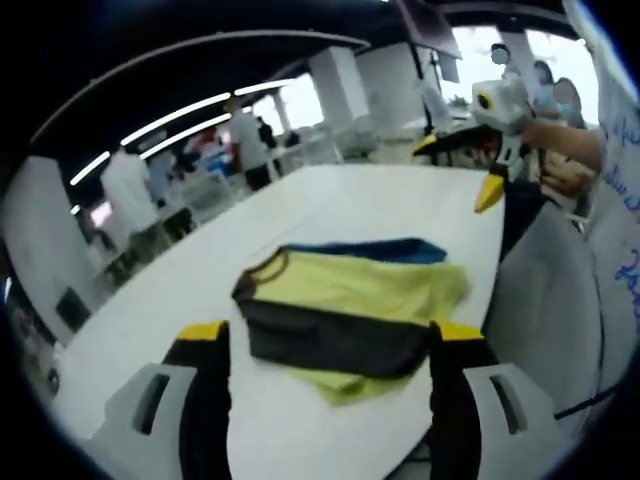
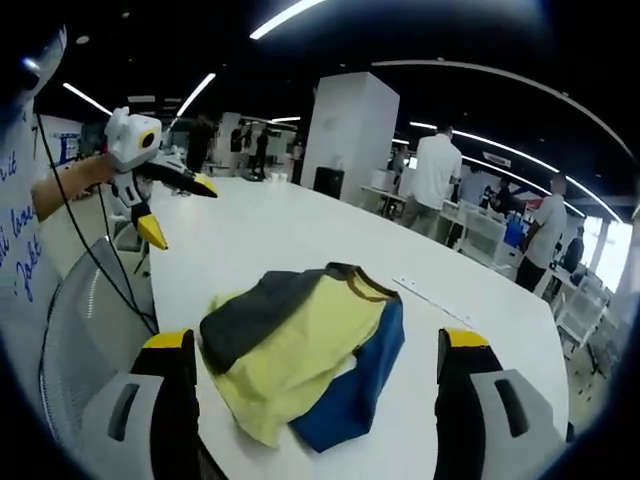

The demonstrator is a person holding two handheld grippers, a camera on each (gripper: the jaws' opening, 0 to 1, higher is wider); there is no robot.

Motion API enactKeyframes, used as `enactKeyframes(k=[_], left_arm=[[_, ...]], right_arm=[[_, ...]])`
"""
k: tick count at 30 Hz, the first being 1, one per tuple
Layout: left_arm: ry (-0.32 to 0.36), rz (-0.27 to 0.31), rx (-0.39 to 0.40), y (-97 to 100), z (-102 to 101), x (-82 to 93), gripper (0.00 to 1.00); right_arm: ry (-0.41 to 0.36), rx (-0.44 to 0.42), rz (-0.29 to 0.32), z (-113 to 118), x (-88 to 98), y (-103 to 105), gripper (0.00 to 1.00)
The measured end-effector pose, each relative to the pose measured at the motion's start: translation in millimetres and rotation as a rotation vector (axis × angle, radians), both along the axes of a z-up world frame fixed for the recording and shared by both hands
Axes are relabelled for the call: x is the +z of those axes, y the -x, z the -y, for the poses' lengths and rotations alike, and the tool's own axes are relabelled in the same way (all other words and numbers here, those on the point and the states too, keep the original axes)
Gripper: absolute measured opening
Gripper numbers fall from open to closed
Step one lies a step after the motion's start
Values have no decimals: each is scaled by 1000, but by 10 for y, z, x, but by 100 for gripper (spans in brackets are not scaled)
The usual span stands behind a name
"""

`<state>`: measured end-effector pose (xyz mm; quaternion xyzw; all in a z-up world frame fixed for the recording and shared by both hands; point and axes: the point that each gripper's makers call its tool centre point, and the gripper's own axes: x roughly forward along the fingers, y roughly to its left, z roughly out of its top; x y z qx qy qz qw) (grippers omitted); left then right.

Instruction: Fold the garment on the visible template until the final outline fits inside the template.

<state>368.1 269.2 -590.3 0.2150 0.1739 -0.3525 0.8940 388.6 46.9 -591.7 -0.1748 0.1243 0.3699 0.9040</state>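
Left gripper view looks down over a long white table (image 1: 330, 215) on which a folded yellow, dark grey and blue fabric garment (image 1: 350, 315) lies, near the table's near edge. In this view the garment's long axis runs left to right, between the two yellow-tipped black jaws of the left tongs (image 1: 330, 345). A dark grey band lies along its near side, yellow cloth above that, and a blue strip shows along the far edge. The brown-trimmed neck opening sits at the garment's far left corner. A yellow flap sticks out from under the grey band on the near side. The left tongs are spread wide, one jaw at each end of the garment, gripping nothing; whether they touch the cloth cannot be told.

At the far right of this view the right tongs (image 1: 487, 170) are held up off the table by a person's hand (image 1: 560, 170), jaws apart and holding nothing.

In the right gripper view the garment (image 2: 300, 350) lies between the wide-spread jaws of the right tongs (image 2: 315, 350), with the neck opening on the far side, the blue part to the right and the grey part to the left. The left tongs (image 2: 165, 205) show at the far left, raised above the table (image 2: 300, 230), jaws parted. No template outline can be made out on the table. People stand among desks in the background.
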Motion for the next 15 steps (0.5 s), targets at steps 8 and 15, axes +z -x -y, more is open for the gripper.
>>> enactKeyframes(k=[8, 15], left_arm=[[9, -15, 11, 2, -62, -40, 86], [16, -11, 12, 21, -84, -38, 95]], right_arm=[[-4, -2, 15, -17, 56, 41, 100], [4, -13, 6, -3, 24, 51, 100]])
